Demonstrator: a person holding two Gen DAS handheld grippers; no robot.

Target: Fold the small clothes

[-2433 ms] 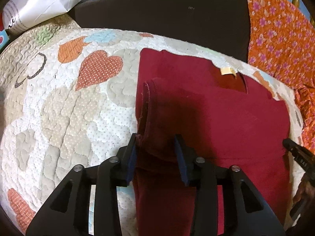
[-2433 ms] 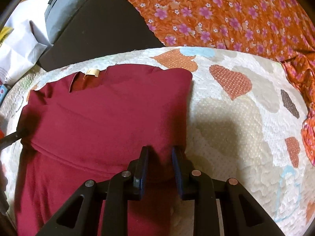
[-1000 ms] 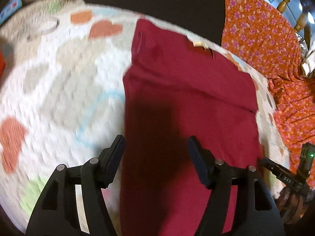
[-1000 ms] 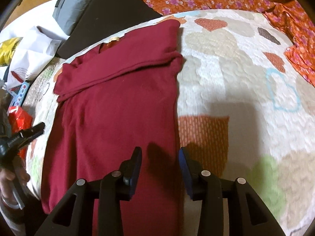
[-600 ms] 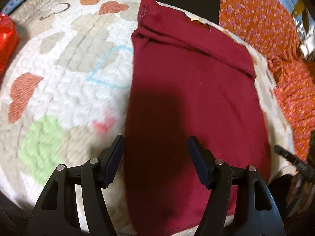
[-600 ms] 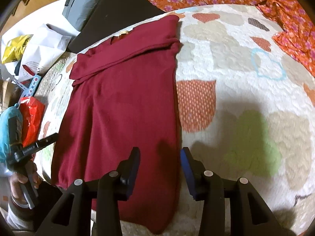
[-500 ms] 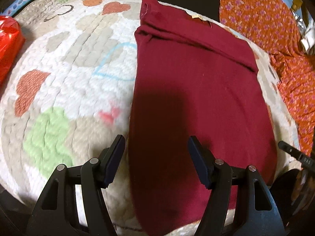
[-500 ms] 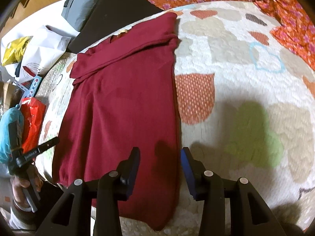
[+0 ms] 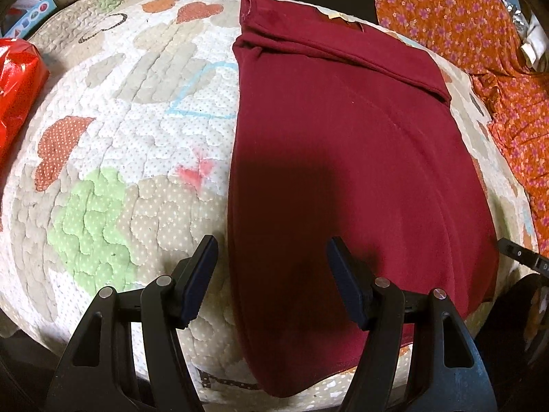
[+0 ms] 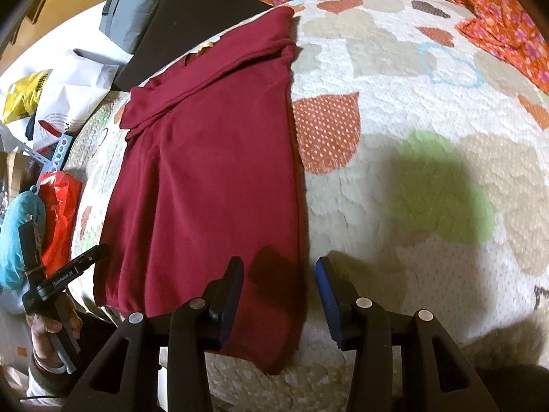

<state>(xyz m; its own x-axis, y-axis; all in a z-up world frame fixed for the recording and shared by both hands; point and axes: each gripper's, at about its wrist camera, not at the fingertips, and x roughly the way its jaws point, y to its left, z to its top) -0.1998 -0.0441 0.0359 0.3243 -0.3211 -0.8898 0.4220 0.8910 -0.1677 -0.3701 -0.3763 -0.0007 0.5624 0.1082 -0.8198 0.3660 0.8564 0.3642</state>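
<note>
A dark red garment (image 9: pixel 343 158) lies flat and long on the heart-patterned quilt (image 9: pixel 113 158), its top end folded down in a band by the tan neck label (image 9: pixel 338 16). It also shows in the right wrist view (image 10: pixel 209 185). My left gripper (image 9: pixel 271 267) is open and empty, hovering over the garment's near left edge. My right gripper (image 10: pixel 279 281) is open and empty, over the garment's near right edge. The left gripper also shows in the right wrist view (image 10: pixel 68 271), held by a hand.
An orange floral cloth (image 9: pixel 480 41) lies at the right. A dark cushion (image 10: pixel 192 17) sits behind the quilt. A red bag (image 9: pixel 17 79) and white paper bags (image 10: pixel 68 79) are at the left. The quilt's near edge (image 9: pixel 223 388) drops off below the grippers.
Both grippers let go of the folded top band, opened and drew back to the garment's near end. The folded band stays at the far end.
</note>
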